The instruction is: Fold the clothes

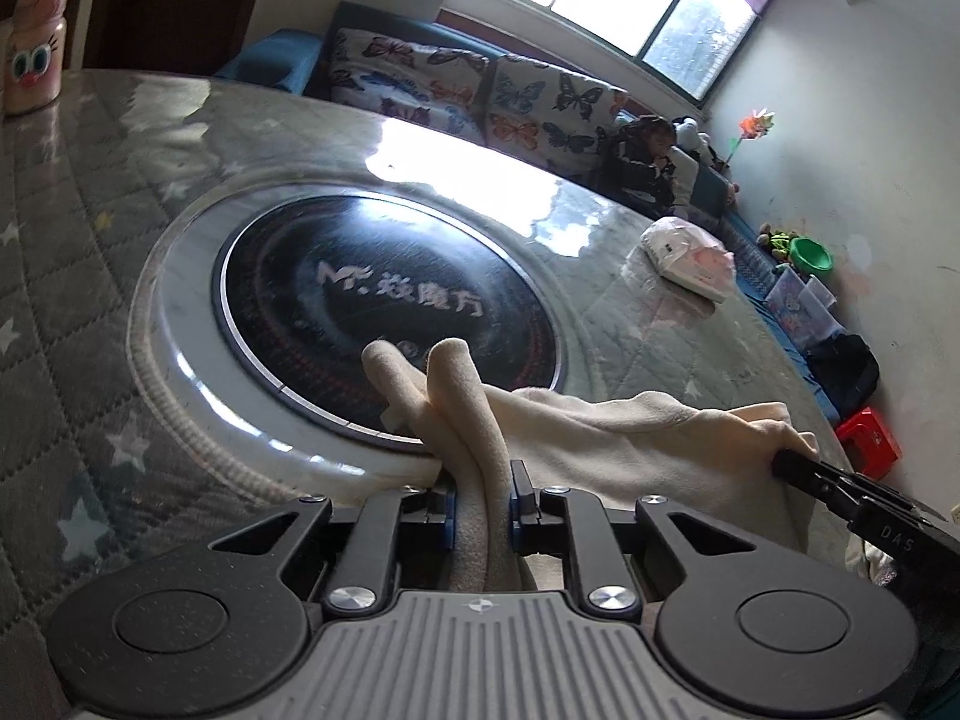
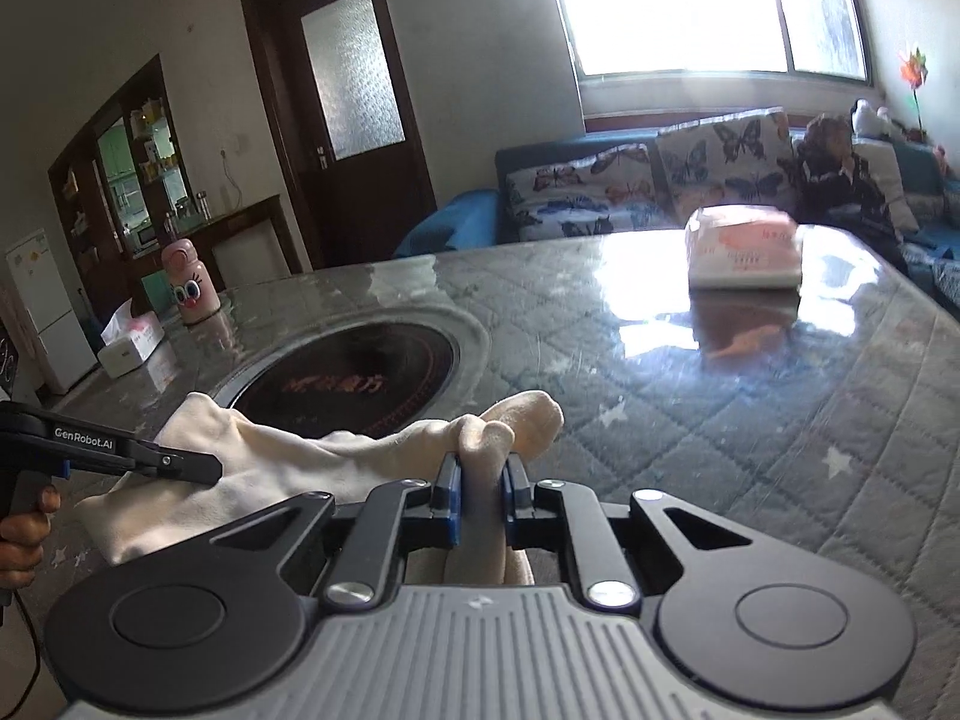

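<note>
A cream cloth garment hangs stretched between my two grippers above the glass-topped table. My left gripper is shut on a bunched edge of it, folds poking out past the fingers. My right gripper is shut on the other bunched end. In the left wrist view the right gripper shows at the right, pinching the cloth. In the right wrist view the left gripper shows at the left, held by a hand.
A round black induction hob is set into the table under the cloth. A wrapped tissue pack lies far right on the table. A pink bottle and tissue box stand far left. A butterfly-patterned sofa lies behind.
</note>
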`<state>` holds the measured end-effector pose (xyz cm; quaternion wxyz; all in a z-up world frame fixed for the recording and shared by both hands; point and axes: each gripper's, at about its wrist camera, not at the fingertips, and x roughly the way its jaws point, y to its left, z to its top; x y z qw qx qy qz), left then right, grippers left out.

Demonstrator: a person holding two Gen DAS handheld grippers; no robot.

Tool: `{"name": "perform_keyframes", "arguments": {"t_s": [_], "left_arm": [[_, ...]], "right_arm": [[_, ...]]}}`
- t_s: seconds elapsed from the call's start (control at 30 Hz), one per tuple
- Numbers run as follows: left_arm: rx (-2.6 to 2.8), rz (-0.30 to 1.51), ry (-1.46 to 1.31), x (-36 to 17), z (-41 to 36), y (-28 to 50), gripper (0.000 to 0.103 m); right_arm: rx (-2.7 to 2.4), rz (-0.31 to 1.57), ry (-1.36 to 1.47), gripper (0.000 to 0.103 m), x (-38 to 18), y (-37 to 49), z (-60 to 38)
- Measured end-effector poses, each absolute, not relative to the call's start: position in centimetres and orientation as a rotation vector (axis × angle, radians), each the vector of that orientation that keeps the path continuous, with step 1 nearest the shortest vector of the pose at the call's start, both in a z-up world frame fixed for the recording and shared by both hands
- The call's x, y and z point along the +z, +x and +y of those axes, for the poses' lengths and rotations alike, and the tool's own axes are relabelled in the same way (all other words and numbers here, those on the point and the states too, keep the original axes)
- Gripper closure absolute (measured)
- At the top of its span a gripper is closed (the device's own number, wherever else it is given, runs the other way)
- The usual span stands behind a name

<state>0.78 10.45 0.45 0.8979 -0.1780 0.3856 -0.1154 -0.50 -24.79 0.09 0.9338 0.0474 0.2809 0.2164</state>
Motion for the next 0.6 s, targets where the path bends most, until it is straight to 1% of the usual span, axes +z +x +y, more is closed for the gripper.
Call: {"name": "perform_keyframes", "arguments": {"t_s": [0.33,0.6], "left_arm": [[-0.323,0.753,-0.312,2.8,7.0,2.4,0.087],[-0.391,0.739,-0.265,4.4,2.3,5.9,0.087]], "right_arm": [[0.376,0.507,0.063,0.092,2.7,-0.9,-27.0],[0.285,0.464,0.053,0.092,4.5,0.2,-30.4]]}}
